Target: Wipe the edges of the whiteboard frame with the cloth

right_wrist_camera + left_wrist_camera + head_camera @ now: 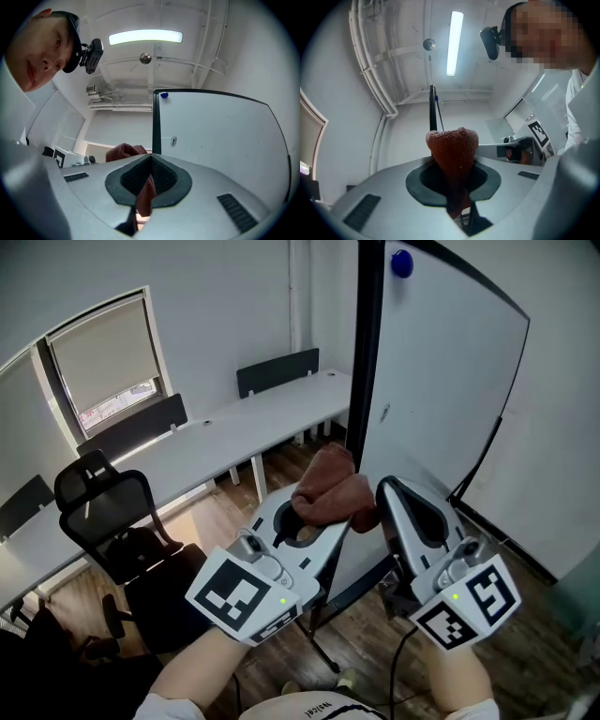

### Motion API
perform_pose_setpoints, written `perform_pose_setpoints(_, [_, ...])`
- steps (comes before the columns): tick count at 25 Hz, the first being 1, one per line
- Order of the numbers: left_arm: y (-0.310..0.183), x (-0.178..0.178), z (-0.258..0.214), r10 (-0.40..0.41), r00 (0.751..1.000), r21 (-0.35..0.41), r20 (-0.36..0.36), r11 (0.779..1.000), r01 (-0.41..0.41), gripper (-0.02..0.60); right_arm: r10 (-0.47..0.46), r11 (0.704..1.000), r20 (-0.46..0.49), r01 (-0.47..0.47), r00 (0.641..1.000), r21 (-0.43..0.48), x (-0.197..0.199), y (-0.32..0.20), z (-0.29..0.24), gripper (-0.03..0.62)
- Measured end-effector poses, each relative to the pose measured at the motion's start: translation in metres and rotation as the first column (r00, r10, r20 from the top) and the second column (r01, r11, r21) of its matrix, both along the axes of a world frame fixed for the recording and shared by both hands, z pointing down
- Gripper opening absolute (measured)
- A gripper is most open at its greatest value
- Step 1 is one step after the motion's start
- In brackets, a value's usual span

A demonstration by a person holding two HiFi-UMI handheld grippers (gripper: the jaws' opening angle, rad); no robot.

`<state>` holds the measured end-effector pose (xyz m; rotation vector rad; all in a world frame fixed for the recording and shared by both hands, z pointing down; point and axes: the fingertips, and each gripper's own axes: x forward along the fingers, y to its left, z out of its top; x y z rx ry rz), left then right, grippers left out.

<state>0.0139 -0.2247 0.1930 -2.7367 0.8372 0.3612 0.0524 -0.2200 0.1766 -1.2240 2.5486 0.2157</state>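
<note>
The soft, rust-red woven cloth bunches above the left gripper, whose fingers clamp its lower fold. The right gripper is closed on a trailing corner. Light and limp, it likely wipes best gathered thick, just short of the black whiteboard frame edge beyond the fingertips.

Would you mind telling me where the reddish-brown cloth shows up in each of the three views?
Head view: cloth at centre, overlapping the whiteboard's left edge.
Left gripper view: centre, standing up from the shut jaws.
Right gripper view: lower centre, a strip pinched in the shut jaws, the bunch up-left.
Shared landmark: the black frame edge, upright behind the cloth.
</note>
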Motion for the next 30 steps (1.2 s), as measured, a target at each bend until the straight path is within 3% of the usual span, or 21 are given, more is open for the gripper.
perform_pose_setpoints(14, [-0.018, 0.000, 0.085, 0.015, 1.000, -0.102, 0.013, 0.995, -0.014, 0.075, 0.056, 0.990, 0.021, -0.053, 0.998, -0.129, -0.004, -0.002, 0.073, 0.005])
perform_pose_setpoints(30, [-0.013, -0.015, 0.149, 0.023, 1.000, -0.221, -0.002, 0.975, -0.023, 0.077, 0.126, 0.959, 0.033, -0.113, 0.992, -0.258, -0.008, -0.006, 0.148, 0.005])
